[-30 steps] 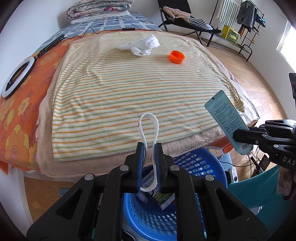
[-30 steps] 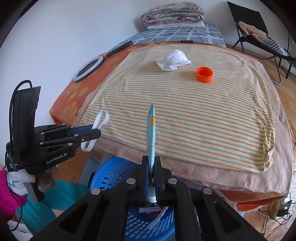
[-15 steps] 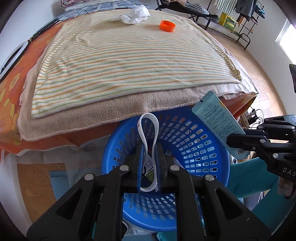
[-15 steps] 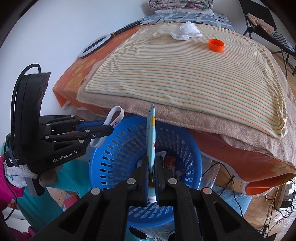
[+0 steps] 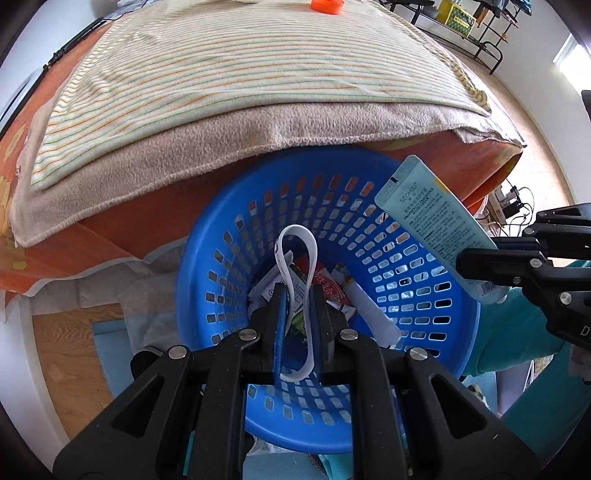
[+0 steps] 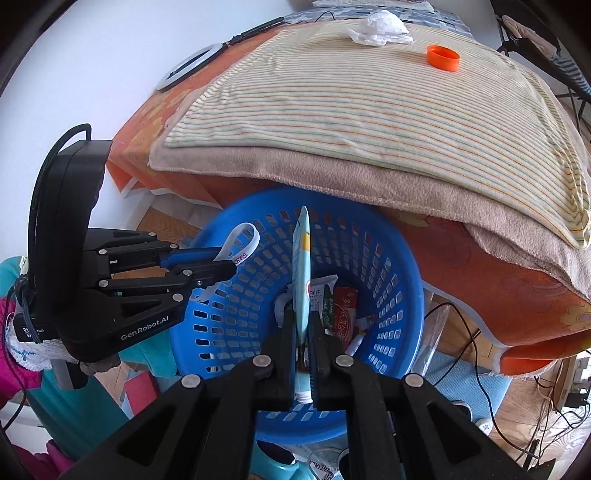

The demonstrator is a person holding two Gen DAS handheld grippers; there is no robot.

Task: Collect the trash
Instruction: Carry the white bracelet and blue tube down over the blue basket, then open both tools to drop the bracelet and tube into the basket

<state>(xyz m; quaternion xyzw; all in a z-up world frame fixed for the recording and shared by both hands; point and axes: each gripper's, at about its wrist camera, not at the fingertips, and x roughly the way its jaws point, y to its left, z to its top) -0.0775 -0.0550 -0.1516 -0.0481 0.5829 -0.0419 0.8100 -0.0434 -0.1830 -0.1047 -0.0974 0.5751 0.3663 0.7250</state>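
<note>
Left wrist view looks steeply down into a blue perforated basket (image 5: pixel 424 314) that stands on the floor against the bed's edge. Its bottom holds a loose heap of wrappers and packets (image 5: pixel 332 288) — red, white and green ones, plus a long white stick-like piece at about 4 o'clock from the heap.

Writing: the pale teal tube (image 5: pixel 436 225) reads "SEONJU" and "hand cream" on its face; the other gripper's body carries "GenRobot.AI" in the right wrist view; the white band (image 6: pixel 242 245) shows letters ending in "KERS".

The left gripper (image 5: pixel 298 295) is clenched on the white band, whose loop stands up past the fingertips toward 12 o'clock, over the middle of the basket. The right gripper (image 6: pixel 303 317) is clamped on the cap end of the tube, which stands edge-on between its fingers and points toward 12 o'clock, also above the basket's inside. From the left wrist, that tube sits at 2 o'clock, over the basket's rim.

On the striped blanket (image 6: pixel 369 110) up on the bed, an orange cap (image 6: pixel 443 58) and a crumpled white tissue (image 6: pixel 380 24) lie near each other — well apart from both grippers.
</note>
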